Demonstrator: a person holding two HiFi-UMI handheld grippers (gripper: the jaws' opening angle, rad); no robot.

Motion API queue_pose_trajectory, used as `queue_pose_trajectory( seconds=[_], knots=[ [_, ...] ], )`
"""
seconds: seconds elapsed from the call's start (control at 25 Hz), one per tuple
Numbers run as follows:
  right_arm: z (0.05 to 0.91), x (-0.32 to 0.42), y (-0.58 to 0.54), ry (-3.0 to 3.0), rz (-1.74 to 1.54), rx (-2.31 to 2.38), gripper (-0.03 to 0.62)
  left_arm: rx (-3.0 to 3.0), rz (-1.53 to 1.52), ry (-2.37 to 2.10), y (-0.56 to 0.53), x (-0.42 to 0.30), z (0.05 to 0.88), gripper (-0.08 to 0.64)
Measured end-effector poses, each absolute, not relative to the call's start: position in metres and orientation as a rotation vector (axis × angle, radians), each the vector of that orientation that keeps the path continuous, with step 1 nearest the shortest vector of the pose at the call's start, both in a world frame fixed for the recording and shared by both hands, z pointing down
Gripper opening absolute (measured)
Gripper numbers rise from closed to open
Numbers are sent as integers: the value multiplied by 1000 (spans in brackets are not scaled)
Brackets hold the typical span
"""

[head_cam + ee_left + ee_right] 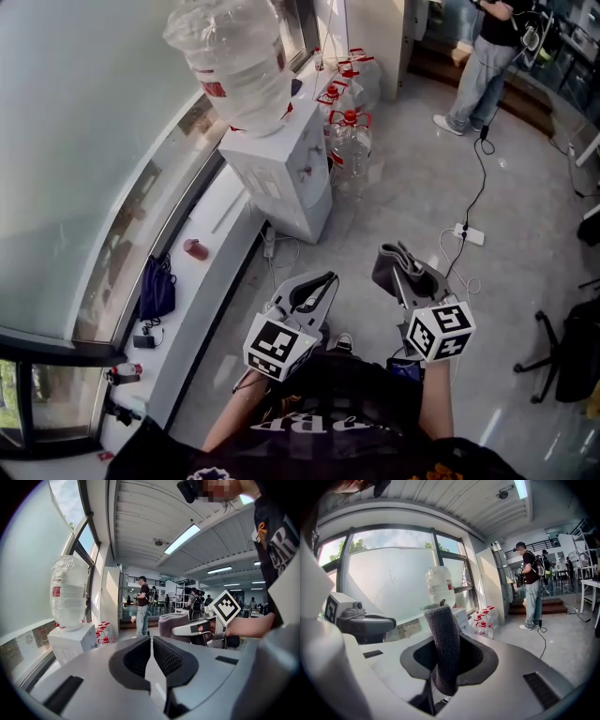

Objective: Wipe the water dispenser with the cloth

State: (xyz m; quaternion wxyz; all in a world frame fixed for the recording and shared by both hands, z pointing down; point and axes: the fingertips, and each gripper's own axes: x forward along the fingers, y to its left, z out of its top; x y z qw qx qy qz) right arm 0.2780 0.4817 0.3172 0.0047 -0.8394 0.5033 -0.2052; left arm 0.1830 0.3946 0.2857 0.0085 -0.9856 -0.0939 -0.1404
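Cloth (443,630) pinched by right gripper (405,266) jaws; left gripper (152,651) jaws pressed together, empty; water dispenser (281,169) bottle label (214,89) illegible.

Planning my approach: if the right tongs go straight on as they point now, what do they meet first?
Probably the dispenser: its bottle sits right behind the held cloth. Nothing nearer shows, but depth is unclear.
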Motion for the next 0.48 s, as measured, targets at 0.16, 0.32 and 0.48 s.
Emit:
queue_pose_trajectory(
  seconds=[0.16, 0.32, 0.48],
  knots=[
    [316, 279, 493, 1541, -634, -2643, 101, -3070, -429, -318, 402, 183, 282, 28],
    [318, 283, 497, 1514, -631, -2662, 101, -3058, -416, -337, 401, 183, 280, 28],
    [316, 290, 500, 1487, -616, -2687, 101, -3058, -407, -334, 397, 184, 279, 28]
  ],
)
